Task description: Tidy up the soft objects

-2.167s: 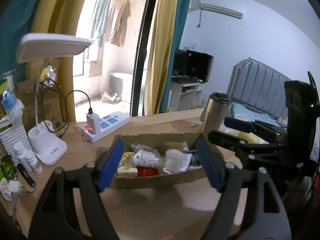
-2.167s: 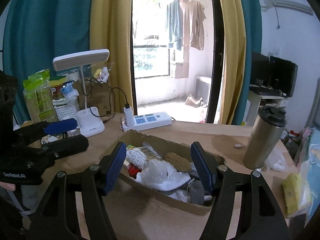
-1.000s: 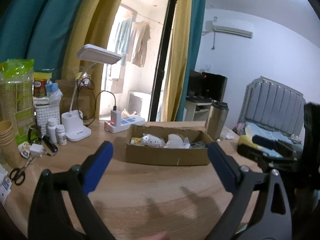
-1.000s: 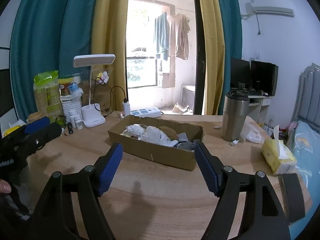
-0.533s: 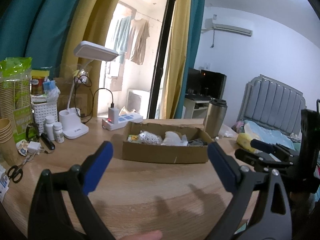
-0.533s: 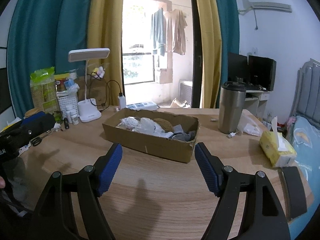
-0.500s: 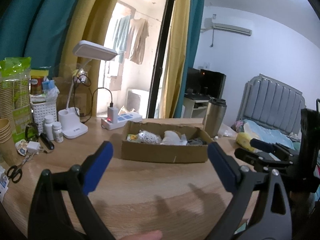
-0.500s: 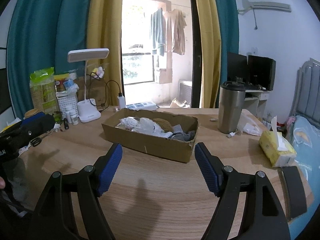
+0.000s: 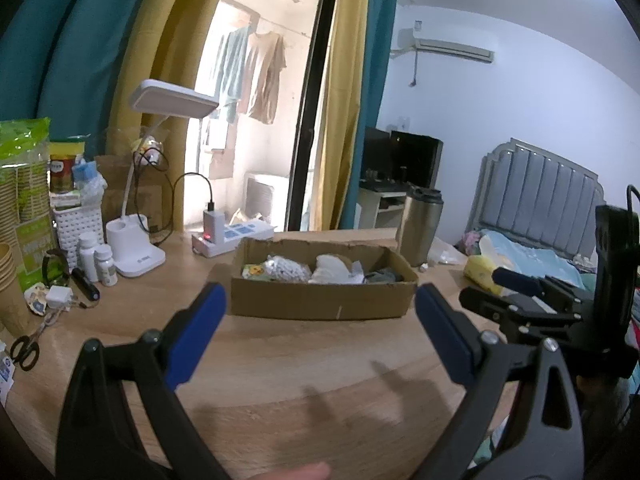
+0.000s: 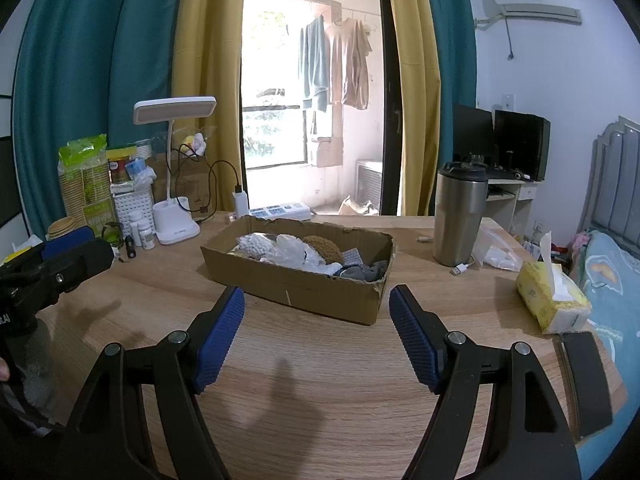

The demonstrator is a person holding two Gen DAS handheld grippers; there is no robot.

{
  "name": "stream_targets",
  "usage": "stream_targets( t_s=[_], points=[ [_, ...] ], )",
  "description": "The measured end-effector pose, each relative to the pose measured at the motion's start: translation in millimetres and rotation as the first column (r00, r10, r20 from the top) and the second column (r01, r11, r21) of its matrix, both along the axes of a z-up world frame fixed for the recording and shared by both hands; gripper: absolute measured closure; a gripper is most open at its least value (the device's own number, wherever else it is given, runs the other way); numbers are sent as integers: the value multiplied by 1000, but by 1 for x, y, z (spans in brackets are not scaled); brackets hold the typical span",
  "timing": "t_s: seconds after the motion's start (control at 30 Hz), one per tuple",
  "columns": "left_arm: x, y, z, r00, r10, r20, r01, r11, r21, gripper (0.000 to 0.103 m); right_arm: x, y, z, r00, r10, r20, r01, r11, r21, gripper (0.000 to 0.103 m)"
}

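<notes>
Far to the left of the left tool point(image 9: 320, 324), at the edge of the worktop point(image 9: 288, 364), lie scissors point(image 9: 25, 350), and beyond them stand paper cups point(image 9: 10, 280), two small white bottles point(image 9: 98, 260) and a white desk lamp point(image 9: 138, 248), with a power strip point(image 9: 232, 238) further along toward the balcony door. The left tool hangs released above bare wood, its blue pads spread wide with nothing between them. Straight ahead of it, well apart from the pads, sits the cardboard box point(image 9: 320, 300) holding the soft things: a beaded white bundle point(image 9: 286, 267), a white cloth point(image 9: 334, 270) and a grey cloth point(image 9: 382, 276) at its right end. Behind the box's right corner stands a steel tumbler point(image 9: 420, 224). To the right of the left tool the right tool point(image 10: 314, 328) comes into its view; in its own camera it is likewise released, pads spread and empty over the worktop, with the same box just ahead, its near right corner torn. Right of that tool stands the tumbler beside a crumpled clear bag point(image 10: 498, 250), then a yellow tissue pack point(image 10: 550, 300), and nearest, a dark flat object point(image 10: 584, 380) lying by the worktop's edge, with the bed point(image 10: 612, 272) beyond.
</notes>
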State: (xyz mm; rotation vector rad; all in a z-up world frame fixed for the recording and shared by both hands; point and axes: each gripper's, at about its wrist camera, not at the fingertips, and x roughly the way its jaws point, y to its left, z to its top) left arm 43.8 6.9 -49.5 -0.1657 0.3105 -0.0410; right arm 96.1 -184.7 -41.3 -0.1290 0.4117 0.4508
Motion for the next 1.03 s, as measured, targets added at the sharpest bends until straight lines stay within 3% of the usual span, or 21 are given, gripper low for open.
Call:
stream_targets(
  t_s=[1.03],
  points=[
    [0,-2,1,999,-34,3,34,999,-5,6,0,1,0,1000,2,0,-2,1000,-8,25]
  ],
)
